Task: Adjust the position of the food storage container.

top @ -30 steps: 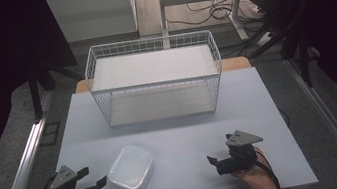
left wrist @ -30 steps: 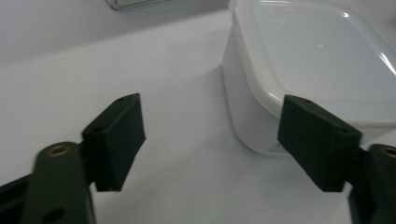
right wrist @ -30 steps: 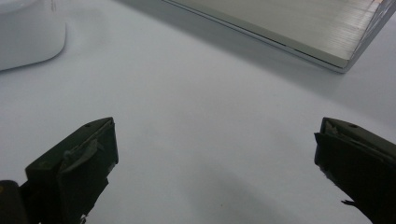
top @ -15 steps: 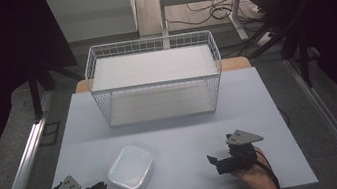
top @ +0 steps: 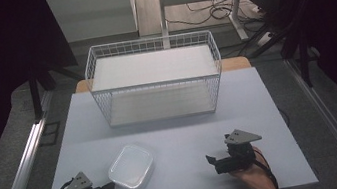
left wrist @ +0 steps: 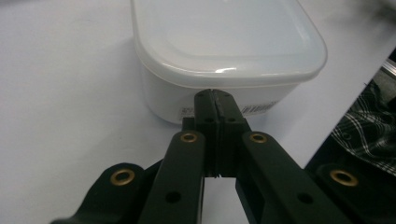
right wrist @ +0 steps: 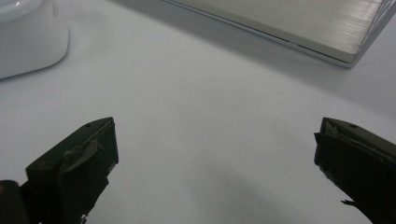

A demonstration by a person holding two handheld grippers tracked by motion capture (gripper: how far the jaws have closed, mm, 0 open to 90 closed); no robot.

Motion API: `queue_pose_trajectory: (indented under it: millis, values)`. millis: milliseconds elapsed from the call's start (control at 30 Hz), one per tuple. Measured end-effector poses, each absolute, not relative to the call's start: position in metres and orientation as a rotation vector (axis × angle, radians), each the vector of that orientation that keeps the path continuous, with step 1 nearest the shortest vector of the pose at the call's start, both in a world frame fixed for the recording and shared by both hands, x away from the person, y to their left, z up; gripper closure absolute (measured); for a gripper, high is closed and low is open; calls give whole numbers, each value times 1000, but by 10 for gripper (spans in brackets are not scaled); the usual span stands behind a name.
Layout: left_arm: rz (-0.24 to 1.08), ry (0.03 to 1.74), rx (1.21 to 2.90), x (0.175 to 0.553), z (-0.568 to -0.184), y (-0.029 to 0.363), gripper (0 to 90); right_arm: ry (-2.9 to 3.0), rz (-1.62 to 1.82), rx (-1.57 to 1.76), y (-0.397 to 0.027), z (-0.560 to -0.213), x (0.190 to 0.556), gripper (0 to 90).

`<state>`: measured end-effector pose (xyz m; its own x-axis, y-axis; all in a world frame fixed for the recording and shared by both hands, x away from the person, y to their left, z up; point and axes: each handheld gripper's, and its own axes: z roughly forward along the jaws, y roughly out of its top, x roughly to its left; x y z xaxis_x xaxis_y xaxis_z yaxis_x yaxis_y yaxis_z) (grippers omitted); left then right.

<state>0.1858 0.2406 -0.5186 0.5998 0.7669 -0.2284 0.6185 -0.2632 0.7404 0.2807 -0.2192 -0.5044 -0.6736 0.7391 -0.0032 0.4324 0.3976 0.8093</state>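
While the left gripper (left wrist: 215, 95) sits with its two jaws pressed tight together and nothing between them, its tip is right up against the side of the white plastic box (top: 131, 167). This box has its lid on and rests on the white worktop (top: 260, 111), near the front edge. Well apart on the right, the right gripper (top: 213, 162) has its jaws wide open above bare worktop. A wire basket (top: 155, 79) stands farther back.
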Motion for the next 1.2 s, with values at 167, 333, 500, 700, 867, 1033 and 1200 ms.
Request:
queue_pose_trajectory:
  millis: [167, 333, 500, 700, 867, 1033, 1200]
  values:
    - [234, 1141, 1964, 197, -519, 242, 900, 2309, 1192, 1018, -219, -503, 282, 20]
    - [229, 1159, 1950, 207, -521, 245, 900, 2319, 1196, 995, -217, -501, 282, 91]
    - [230, 1182, 1941, 219, -524, 246, 900, 2327, 1200, 991, -215, -498, 282, 228]
    - [232, 1191, 1942, 228, -525, 245, 900, 2384, 1224, 958, -203, -492, 285, 457]
    - [227, 1193, 1940, 235, -525, 243, 900, 2443, 1235, 904, -187, -492, 290, 614]
    - [223, 1192, 1941, 243, -526, 241, 900, 2525, 1222, 851, -167, -495, 296, 767]
    - [214, 1177, 1947, 255, -526, 235, 900, 2566, 1184, 800, -145, -497, 304, 885]
